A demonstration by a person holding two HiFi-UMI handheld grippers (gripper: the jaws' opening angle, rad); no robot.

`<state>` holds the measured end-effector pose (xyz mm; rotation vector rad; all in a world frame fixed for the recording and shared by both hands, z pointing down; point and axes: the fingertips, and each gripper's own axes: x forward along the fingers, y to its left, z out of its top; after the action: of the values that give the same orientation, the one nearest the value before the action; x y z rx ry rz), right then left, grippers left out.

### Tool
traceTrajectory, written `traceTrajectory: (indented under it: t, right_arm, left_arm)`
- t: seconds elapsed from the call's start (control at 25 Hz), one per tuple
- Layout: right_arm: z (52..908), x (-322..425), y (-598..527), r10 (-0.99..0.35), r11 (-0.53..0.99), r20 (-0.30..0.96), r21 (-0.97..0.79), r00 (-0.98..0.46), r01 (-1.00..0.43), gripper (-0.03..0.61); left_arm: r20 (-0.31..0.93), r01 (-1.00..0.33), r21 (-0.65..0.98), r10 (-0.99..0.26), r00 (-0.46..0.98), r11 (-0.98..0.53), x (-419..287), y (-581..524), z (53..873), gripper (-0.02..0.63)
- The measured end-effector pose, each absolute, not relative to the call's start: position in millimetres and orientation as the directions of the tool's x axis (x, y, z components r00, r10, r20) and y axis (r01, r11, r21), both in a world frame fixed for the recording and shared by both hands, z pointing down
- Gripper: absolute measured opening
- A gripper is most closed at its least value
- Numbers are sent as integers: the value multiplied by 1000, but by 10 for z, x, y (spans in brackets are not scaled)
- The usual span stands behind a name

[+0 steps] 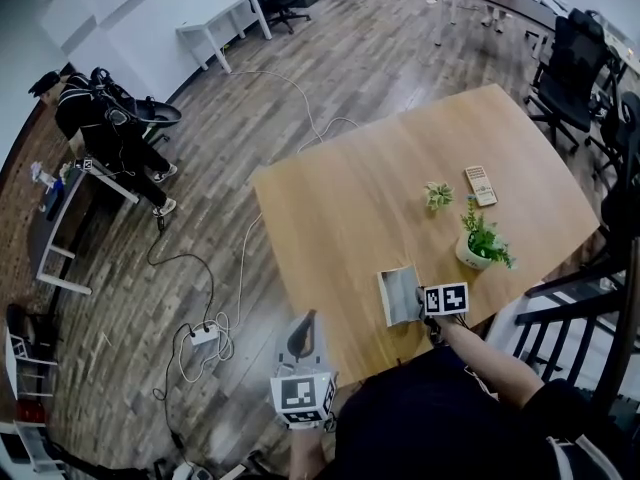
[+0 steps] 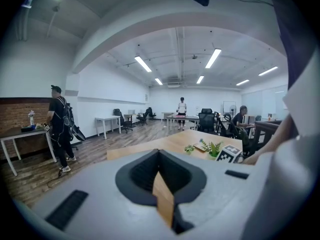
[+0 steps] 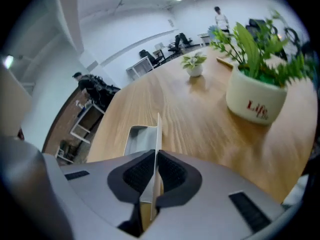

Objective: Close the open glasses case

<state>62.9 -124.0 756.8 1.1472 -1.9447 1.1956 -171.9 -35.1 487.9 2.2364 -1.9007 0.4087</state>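
Observation:
The grey glasses case (image 1: 398, 293) lies open near the front edge of the wooden table (image 1: 350, 208), its thin lid (image 3: 158, 129) standing upright. My right gripper (image 1: 424, 304) is at the case's right side. In the right gripper view the right gripper (image 3: 156, 156) is shut on that lid, the pads pinching its edge, and the case's tray (image 3: 136, 139) shows just beyond. My left gripper (image 1: 305, 323) hangs off the table's near-left side above the floor. The left gripper (image 2: 160, 171) has its jaws together with nothing between them.
A leafy plant in a white pot (image 1: 478, 243) stands to the right behind the case, close to my right gripper. A small plant (image 1: 438, 196) and a flat remote-like object (image 1: 480, 185) lie further back. Cables and a power strip (image 1: 205, 335) are on the floor; a person (image 1: 110, 128) stands far left.

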Motion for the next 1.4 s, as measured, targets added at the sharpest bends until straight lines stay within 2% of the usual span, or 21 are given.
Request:
traceTrajectory:
  t: [0.08,0.16,0.24,0.32,0.4,0.44,0.56,0.76,0.88,0.96,1.04,1.12,1.16,1.28,1.4]
  right_arm:
    - [7505,718,-1363,-387,368,830,-259,-401,-893,34]
    - [7401,782,-1491,-452,556,839,0,-302,-831,25]
    - [7288,794,-1596,-558,694,808,331,-187,-639,23]
    - [7230,732,-1610,-656,724,745,576,-120,-380,23]
    - [7231,637,-1535,-711,701,695,691,-108,-175,25]
    - [7227,587,-1485,-724,689,680,714,-115,-121,25]
    - [7224,484,-1367,-739,672,657,735,-147,-90,32]
    - [7307,424,-1172,-706,702,691,711,-157,-30,67]
    - [7448,417,-1089,-645,762,745,644,-170,-68,82]
    - [7513,412,-1034,-572,820,799,554,-188,-142,94]
    - [7584,401,-967,-458,874,855,383,-245,-298,96]
    - [7636,414,-948,-348,863,875,159,-336,-479,64]
    - [7644,440,-972,-320,829,868,62,-380,-556,25]
    - [7664,529,-1048,-279,653,820,-219,-499,-725,15]
    - [7691,556,-1050,-233,502,778,-418,-584,-757,14]
  left_arm:
    - [318,-986,-47,-938,138,-161,-1747,-341,4876,2]
    - [320,-986,-68,-939,125,-154,-1763,-327,4875,1]
    - [319,-985,-84,-941,115,-149,-1780,-324,4851,2]
    - [314,-986,-84,-943,113,-146,-1800,-333,4822,2]
    - [316,-985,-96,-943,108,-145,-1809,-339,4809,2]
    - [318,-983,-111,-942,106,-148,-1803,-342,4805,1]
    - [328,-973,-159,-939,107,-166,-1761,-357,4806,1]
    - [341,-969,-163,-932,122,-187,-1693,-339,4868,1]
    - [344,-968,-158,-930,132,-196,-1657,-337,4891,1]
    - [344,-967,-157,-929,135,-199,-1653,-347,4893,0]
    - [345,-967,-153,-928,139,-202,-1642,-357,4896,2]
    - [344,-968,-147,-928,143,-204,-1629,-362,4901,2]
    - [343,-968,-144,-928,146,-205,-1625,-361,4901,1]
    - [347,-969,-136,-926,147,-205,-1626,-349,4910,0]
    - [350,-972,-119,-924,150,-203,-1629,-334,4923,1]
